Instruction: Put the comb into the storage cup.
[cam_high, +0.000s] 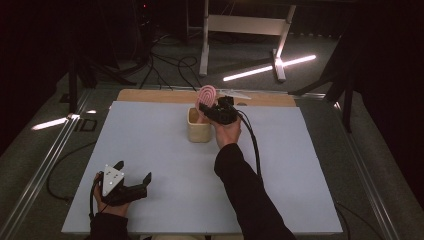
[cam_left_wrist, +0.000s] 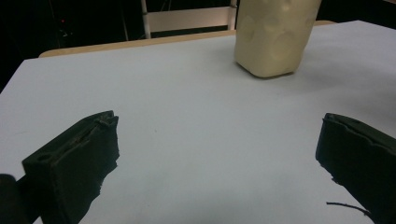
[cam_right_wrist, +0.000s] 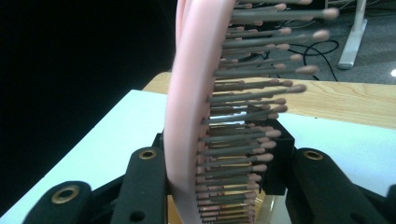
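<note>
**Pink hairbrush held upright over the cream holder near the table's far edge**

The pink hairbrush stands with its long axis close to vertical, its oval head up and its lower end down inside the mouth of the cream holder. In the right gripper view the brush rises edge-on from between the jaws, its pink back to the left and its rows of grey, pink-tipped bristles pointing to the right. No brand, label or writing can be read on the brush, the holder or the grippers.

Nearest, by the table's near left corner, the left gripper rests in the person's left hand with a grey three-cornered plate on top. Its jaws are spread wide with nothing between them, and the left gripper view shows bare white table in the gap, with the cream holder farther off towards the far edge.

Farther out, a dark sleeve reaches from the near edge up the middle of the table to the right gripper, which sits just beside and above the holder. Its jaws are clenched on the hairbrush, one against the pink back and one on the bristle side.

Beyond the holder, a strip of bare wood runs along the table's far edge.
</note>
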